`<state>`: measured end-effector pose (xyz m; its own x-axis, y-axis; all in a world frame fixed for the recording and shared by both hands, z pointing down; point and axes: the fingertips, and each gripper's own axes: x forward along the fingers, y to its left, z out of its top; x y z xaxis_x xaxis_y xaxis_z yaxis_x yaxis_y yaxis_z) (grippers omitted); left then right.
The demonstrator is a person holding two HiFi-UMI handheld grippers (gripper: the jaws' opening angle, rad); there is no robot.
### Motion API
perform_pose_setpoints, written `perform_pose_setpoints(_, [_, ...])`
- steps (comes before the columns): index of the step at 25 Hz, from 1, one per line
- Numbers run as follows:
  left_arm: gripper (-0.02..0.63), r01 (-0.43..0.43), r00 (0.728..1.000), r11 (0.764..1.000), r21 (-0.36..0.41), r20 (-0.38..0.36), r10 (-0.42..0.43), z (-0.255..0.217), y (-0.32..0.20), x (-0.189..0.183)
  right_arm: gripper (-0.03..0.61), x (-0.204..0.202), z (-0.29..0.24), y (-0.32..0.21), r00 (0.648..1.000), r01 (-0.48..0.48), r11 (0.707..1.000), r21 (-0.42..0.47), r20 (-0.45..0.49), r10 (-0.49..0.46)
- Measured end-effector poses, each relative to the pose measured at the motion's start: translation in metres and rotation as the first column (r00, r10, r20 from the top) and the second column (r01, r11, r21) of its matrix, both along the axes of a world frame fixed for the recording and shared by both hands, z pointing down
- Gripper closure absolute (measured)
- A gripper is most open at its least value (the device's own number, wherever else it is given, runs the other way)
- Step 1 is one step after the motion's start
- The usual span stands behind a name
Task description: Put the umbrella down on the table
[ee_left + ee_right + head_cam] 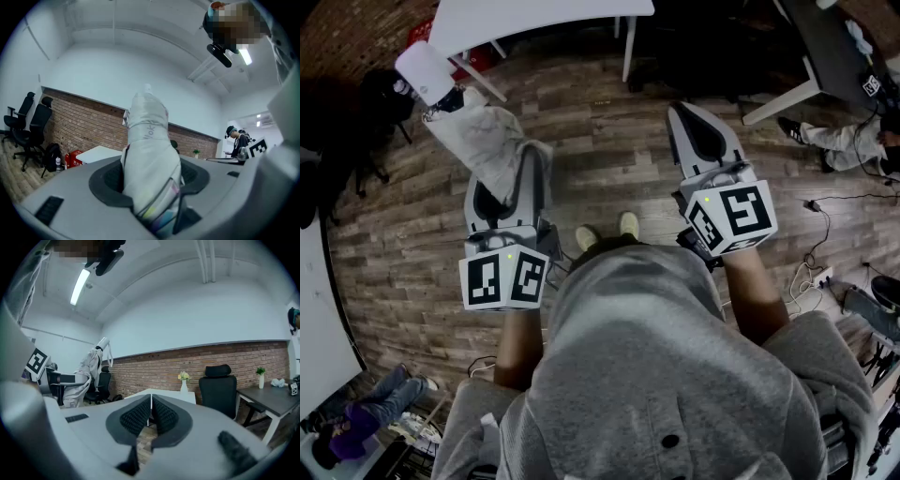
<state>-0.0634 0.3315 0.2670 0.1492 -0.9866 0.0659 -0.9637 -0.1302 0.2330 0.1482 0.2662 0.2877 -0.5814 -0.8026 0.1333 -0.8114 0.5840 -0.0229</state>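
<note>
A folded pale grey umbrella (478,141) with a white handle (425,70) sticks up and forward out of my left gripper (514,183), which is shut on its lower part. In the left gripper view the umbrella (149,154) fills the gap between both dark pads. My right gripper (705,136) is held level to the right of it, shut with nothing between its pads (149,417). In the right gripper view the umbrella (86,373) shows at the left. A white table (534,19) stands ahead, beyond the umbrella's handle.
I stand on a wooden floor (609,159). A second table (825,56) is at the far right, with a person's legs (839,141) beside it. Black office chairs (28,126) line a brick wall. Cables (825,225) trail on the floor at the right.
</note>
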Motion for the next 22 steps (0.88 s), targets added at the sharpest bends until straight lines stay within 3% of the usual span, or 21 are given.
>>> perform_pose_setpoints(5, [0.353, 0.006, 1.000, 1.000, -0.018, 0.013, -0.006, 0.008, -0.006, 0.017, 0.554, 0.014, 0.004, -0.007, 1.000, 0.014, 1.000, 0.000, 0.010, -0.014])
perform_pose_setpoints(10, [0.353, 0.011, 1.000, 1.000, -0.016, 0.017, -0.010, 0.013, -0.009, 0.033, 0.554, 0.032, 0.005, -0.014, 0.995, 0.005, 1.000, -0.020, 0.102, -0.003])
perform_pose_setpoints(22, [0.353, 0.037, 0.999, 0.999, 0.003, 0.021, -0.037, 0.007, -0.013, 0.044, 0.554, 0.036, 0.006, -0.020, 0.995, 0.050, 0.999, -0.014, 0.093, -0.048])
